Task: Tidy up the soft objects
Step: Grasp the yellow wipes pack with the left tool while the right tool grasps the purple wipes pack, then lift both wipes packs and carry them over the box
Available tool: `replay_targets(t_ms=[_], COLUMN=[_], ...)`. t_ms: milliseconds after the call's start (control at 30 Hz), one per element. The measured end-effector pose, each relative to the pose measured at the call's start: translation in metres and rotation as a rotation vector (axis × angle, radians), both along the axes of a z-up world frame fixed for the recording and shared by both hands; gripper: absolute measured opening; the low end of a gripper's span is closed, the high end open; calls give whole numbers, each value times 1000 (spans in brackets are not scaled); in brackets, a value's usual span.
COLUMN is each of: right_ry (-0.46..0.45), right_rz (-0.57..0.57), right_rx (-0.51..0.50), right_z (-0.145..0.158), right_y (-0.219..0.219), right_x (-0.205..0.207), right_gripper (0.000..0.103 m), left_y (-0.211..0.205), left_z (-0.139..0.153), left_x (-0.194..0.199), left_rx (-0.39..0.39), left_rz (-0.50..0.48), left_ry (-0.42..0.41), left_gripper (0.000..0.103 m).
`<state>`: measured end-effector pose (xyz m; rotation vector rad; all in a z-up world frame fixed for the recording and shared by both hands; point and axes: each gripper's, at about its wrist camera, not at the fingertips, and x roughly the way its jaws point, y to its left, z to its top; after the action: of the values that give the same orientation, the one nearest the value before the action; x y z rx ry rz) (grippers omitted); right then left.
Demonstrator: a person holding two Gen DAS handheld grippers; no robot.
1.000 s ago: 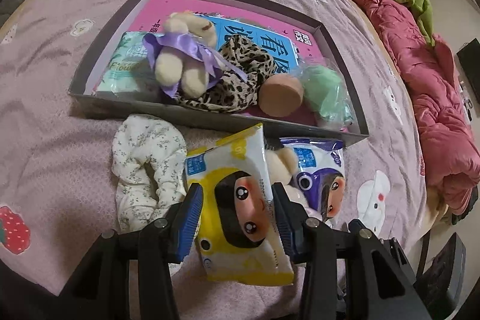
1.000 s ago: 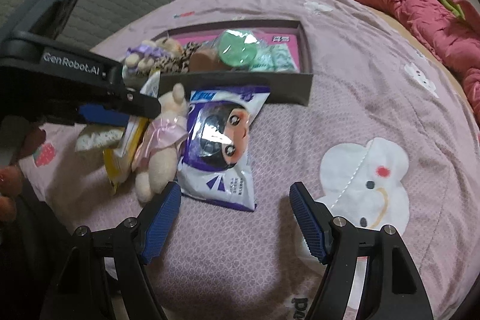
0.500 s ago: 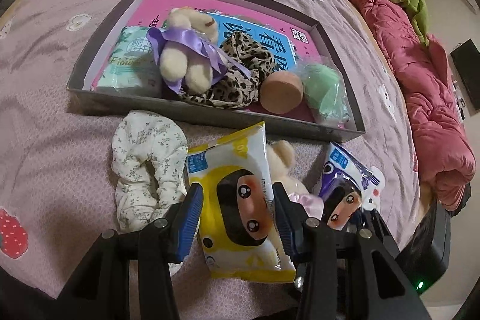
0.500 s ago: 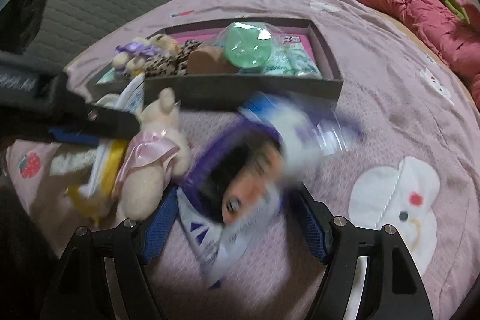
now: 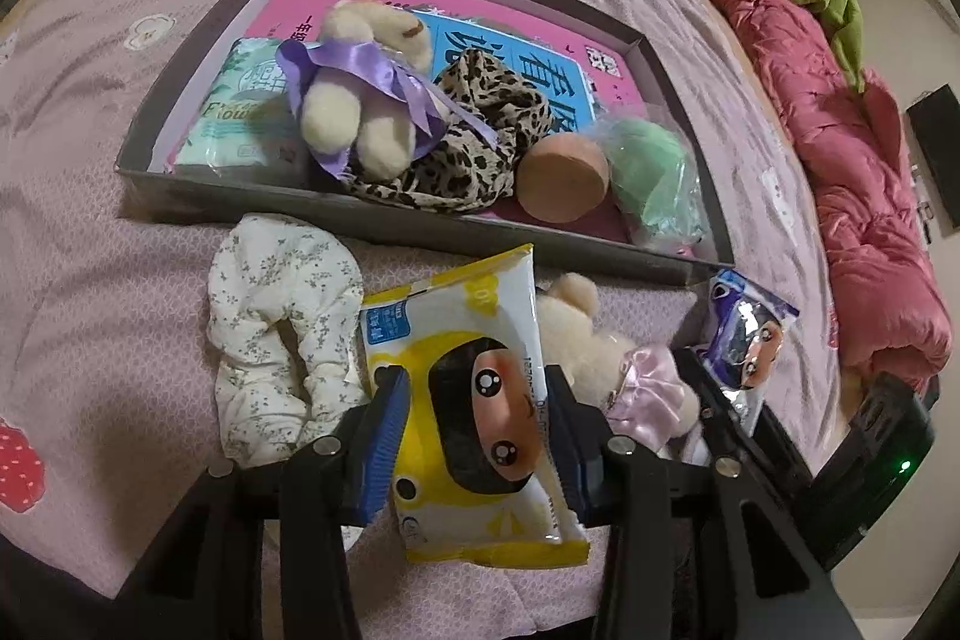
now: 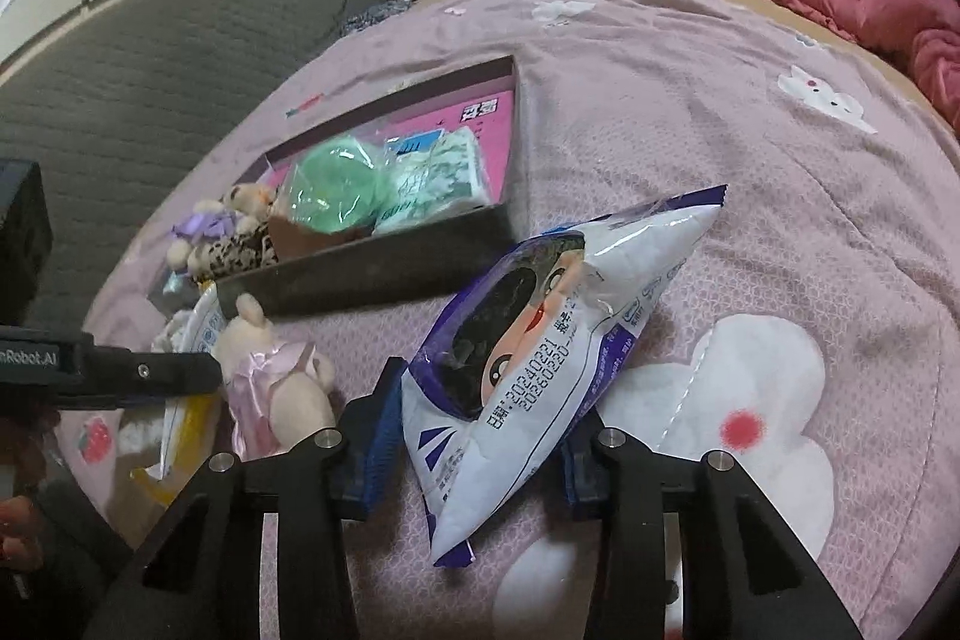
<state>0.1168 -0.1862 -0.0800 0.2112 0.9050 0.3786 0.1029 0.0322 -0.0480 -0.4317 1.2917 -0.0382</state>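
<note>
The right gripper (image 6: pixel 477 445) has just been closing and now pinches the purple-and-white wipes pack (image 6: pixel 540 346) between its blue pads, the pack tilted up off the bedspread with its far corner in the air. The left gripper (image 5: pixel 474 451) has also just narrowed its jaws and is clamped on the yellow wipes pack (image 5: pixel 468 388), which sits between its pads above the pink bedspread (image 5: pixel 90 232). Just beside that pack lie a small plush bear in a pink dress (image 5: pixel 606 358) and a floral fabric pouch (image 5: pixel 282 334), both outside the tray. Beyond them, the shallow dark cardboard tray (image 5: pixel 420 226) already holds a green tissue pack (image 5: pixel 240 118), a plush bear with a purple ribbon (image 5: pixel 360 88), a leopard-print cloth (image 5: pixel 474 148), a tan round sponge (image 5: pixel 561 178) and a bagged green ball (image 5: pixel 651 178) (five items, loosely piled). By this look the sorting is roughly half done: two packs are in hand, and the bear and pouch are yet to go in.
</note>
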Motion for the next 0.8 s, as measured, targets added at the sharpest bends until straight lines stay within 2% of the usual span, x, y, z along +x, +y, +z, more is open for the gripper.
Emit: replay_targets(t_ms=[133, 267, 600, 800], right_ry=[-12, -45, -130, -168], right_rz=[10, 28, 66, 66], right_rx=[-8, -7, -15, -10], right_z=[2, 8, 24, 32], right_y=[1, 1, 8, 9], right_x=[-2, -6, -17, -20], right_gripper=[41, 39, 38, 38], left_y=[-4, -8, 13, 18], left_z=[4, 15, 23, 28], left_x=[0, -6, -22, -35], left_rx=[41, 77, -3, -12], left_rz=[-24, -52, -29, -56], left_ry=[19, -12, -82, -112], left_gripper=[31, 19, 11, 10])
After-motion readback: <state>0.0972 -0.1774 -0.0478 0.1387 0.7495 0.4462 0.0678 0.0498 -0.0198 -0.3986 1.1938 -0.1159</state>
